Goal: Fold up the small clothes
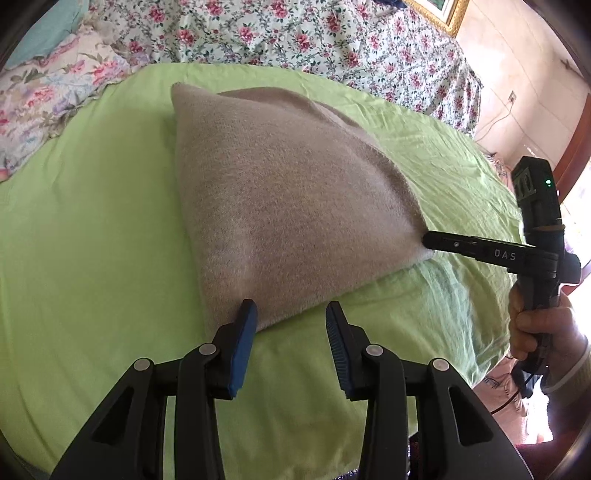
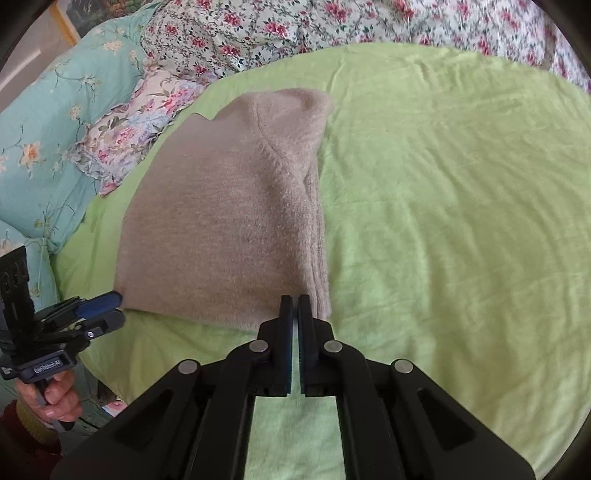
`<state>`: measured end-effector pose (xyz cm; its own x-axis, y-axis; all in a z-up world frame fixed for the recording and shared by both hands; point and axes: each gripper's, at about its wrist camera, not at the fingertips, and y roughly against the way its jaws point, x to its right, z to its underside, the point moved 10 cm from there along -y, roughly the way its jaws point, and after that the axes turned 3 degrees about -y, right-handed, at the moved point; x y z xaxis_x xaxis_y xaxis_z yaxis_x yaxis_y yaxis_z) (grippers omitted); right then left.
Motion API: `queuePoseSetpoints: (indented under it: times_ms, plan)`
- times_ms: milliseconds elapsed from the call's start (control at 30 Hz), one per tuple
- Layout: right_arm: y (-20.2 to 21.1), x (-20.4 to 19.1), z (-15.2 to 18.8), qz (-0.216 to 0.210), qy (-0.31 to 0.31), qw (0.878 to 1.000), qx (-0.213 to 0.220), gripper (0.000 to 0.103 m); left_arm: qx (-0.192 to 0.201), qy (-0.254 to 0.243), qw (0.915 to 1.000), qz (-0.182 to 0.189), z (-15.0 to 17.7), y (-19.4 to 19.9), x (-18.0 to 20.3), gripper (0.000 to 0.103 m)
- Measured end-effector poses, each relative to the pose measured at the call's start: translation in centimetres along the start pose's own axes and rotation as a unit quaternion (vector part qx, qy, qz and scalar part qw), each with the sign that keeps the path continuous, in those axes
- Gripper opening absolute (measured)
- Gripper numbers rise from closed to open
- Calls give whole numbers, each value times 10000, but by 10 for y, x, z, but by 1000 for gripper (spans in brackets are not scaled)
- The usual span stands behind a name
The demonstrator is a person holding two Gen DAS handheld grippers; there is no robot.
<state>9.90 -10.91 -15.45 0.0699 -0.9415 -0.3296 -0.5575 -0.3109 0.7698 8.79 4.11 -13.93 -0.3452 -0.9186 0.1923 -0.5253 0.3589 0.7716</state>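
Note:
A beige knitted sweater [image 1: 280,206] lies folded on a green sheet [image 1: 92,229]; it also shows in the right wrist view [image 2: 221,229]. My left gripper [image 1: 291,314] is open at the sweater's near corner, its left blue pad [image 1: 245,332] against the fabric edge, nothing held. My right gripper [image 2: 294,306] is shut on the sweater's near right corner. In the left wrist view the right gripper [image 1: 428,240] pinches that corner and lifts it slightly. The left gripper [image 2: 107,306] shows at the left in the right wrist view.
The green sheet [image 2: 443,206] covers the bed. Flowered bedding [image 1: 295,37] is piled behind it. A turquoise flowered pillow [image 2: 55,118] and a pale flowered pillow [image 2: 129,136] lie at the left. A wall with a picture frame [image 1: 450,14] stands at the right.

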Motion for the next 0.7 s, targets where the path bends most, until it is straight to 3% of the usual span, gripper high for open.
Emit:
queuePoseSetpoints:
  times_ms: [67, 100, 133, 200, 400, 467, 567, 700]
  plan:
    - [9, 0, 1, 156, 40, 9999, 36, 7, -3, 162, 9999, 4, 4, 8, -2, 50]
    - [12, 0, 2, 185, 33, 9998, 37, 14, -6, 218, 9998, -18, 5, 11, -3, 55]
    - [15, 0, 3, 191, 10, 9998, 45, 30, 4, 247, 9997, -90, 7, 14, -4, 58]
    - [24, -3, 4, 141, -41, 9998, 140, 47, 49, 254, 9989, -391, 12, 22, -8, 68]
    - [42, -18, 16, 18, 83, 9997, 208, 47, 82, 272, 9980, -570, 19, 40, -9, 70]
    - [44, -22, 25, 27, 160, 9998, 148, 50, 60, 197, 9977, -650, 21, 43, -7, 75]
    - [45, -25, 41, 34, 246, 9997, 35, 60, 26, 127, 9967, -803, 28, 46, -8, 87]
    - [45, -24, 59, 71, 281, 9995, -133, 74, -119, 125, 9960, -875, 39, 44, -13, 89]
